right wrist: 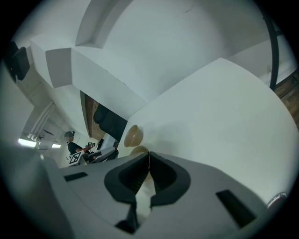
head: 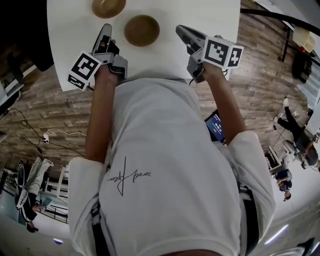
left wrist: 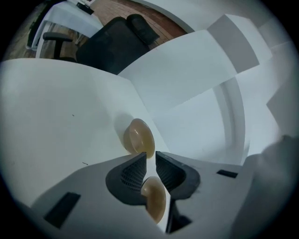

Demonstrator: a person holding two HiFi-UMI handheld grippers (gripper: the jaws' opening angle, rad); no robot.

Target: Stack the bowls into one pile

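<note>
Two brown bowls sit apart on the white table (head: pixel 210 20): the near bowl (head: pixel 141 30) and the far bowl (head: pixel 108 6), cut off by the top edge. My left gripper (head: pixel 106 29) lies just left of the near bowl, jaws a narrow gap apart and pressing on nothing. In the left gripper view the far bowl (left wrist: pixel 138 137) stands past the tips of the left gripper (left wrist: pixel 149 158), and the near bowl (left wrist: pixel 154 198) shows through the gap lower down. My right gripper (head: pixel 180 30) rests right of the near bowl, shut and empty. Both bowls (right wrist: pixel 133 134) show beyond the right gripper (right wrist: pixel 148 155).
The table's near edge (head: pixel 150 79) runs just in front of my body, with wooden floor and loose cables (head: pixel 30 135) below. A black office chair (left wrist: pixel 117 42) stands beyond the table's far side. Another person (right wrist: pixel 74 145) is across the room.
</note>
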